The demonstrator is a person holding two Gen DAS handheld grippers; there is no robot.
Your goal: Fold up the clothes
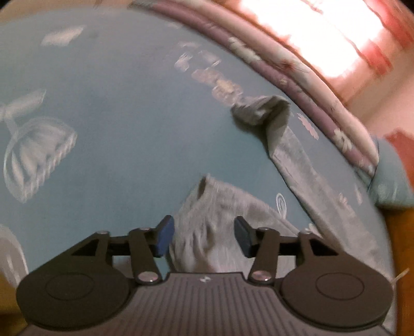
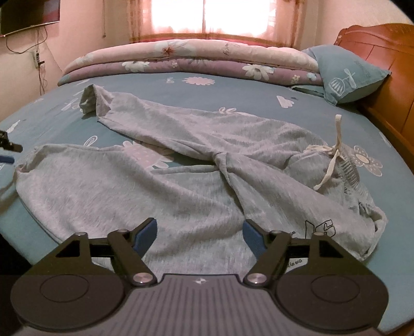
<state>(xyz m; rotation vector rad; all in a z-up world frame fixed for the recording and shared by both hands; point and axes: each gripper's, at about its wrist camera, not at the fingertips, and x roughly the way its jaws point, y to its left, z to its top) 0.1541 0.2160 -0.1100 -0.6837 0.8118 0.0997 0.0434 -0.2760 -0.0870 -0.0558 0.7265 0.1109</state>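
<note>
My left hand-held gripper (image 1: 204, 237) hangs over the hem end of one leg of the grey sweatpants (image 2: 160, 175); its blue pads (image 1: 164, 237) stand apart, with the grey cloth showing beneath the gap and nothing pinched between them. That view is blurred. My right hand-held gripper (image 2: 199, 237) also has its jaws spread wide, hovering above the near trouser leg, and its pads do not press on the fabric.

The sweatpants lie spread across the bed (image 2: 245, 90), on a teal sheet printed with white flowers. The two legs run toward the left in the right wrist view, parted in a V, the far one ending in a turned-up cuff (image 2: 89, 100). The waistband sits at the right, bunched, with a white drawstring (image 2: 333, 152) trailing over it and a dark printed mark (image 2: 320, 227) on the cloth near the waist. A folded floral quilt (image 2: 186, 59) lies along the far side of the bed, a teal pillow (image 2: 346, 72) just beside it against the wooden headboard (image 2: 383, 56), and a bright curtained window (image 2: 214, 15) behind
</note>
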